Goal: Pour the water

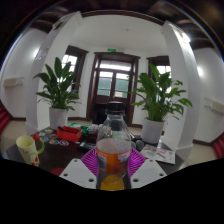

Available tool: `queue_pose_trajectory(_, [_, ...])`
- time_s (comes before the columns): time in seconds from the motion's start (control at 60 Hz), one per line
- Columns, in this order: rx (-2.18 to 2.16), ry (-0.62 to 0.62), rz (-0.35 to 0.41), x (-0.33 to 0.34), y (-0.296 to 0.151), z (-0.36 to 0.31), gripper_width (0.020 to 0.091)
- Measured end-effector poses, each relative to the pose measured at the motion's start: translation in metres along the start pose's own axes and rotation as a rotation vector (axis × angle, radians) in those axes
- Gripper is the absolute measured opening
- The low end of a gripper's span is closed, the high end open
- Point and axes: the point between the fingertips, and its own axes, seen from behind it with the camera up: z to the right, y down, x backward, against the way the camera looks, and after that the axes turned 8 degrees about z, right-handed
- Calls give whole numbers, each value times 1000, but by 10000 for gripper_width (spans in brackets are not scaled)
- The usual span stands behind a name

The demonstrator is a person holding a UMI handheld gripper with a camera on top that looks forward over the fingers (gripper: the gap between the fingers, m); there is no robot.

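Observation:
A clear plastic bottle (113, 150) with orange liquid in its lower part and a red and white label stands upright between my fingers. My gripper (112, 163) is shut on the bottle, with the magenta pads (91, 160) pressed against both of its sides. A pale yellow cup (28, 150) stands on the table to the left, beyond the fingers. The bottle hides what lies straight ahead of it.
A red box (69, 133) and several small items lie on the table (60, 158) to the left. Papers (164, 153) rest to the right. Two potted plants (58, 88) flank a dark doorway (113, 80) in the room behind.

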Motion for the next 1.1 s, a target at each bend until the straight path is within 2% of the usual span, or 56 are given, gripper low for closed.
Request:
queue_pose_trajectory(0.117, [186, -45, -1, -8, -16, -9, 333])
queue_pose_trajectory(0.417, [1008, -224, 56, -17, -55, -105, 331])
queue_pose_trajectory(0.5, [1194, -250, 58, -20, -53, -119, 334])
queue_pose_trajectory(0.583, [1351, -287, 93, -21, -57, -139, 334])
queue_pose_trajectory(0.767, [1683, -318, 126, -20, -58, -173, 336])
queue_pose_trajectory(0.833, [1820, -334, 159, -21, -56, -185, 334])
queue_pose_trajectory(1.1, [2122, -292, 198, -23, -57, -202, 337])
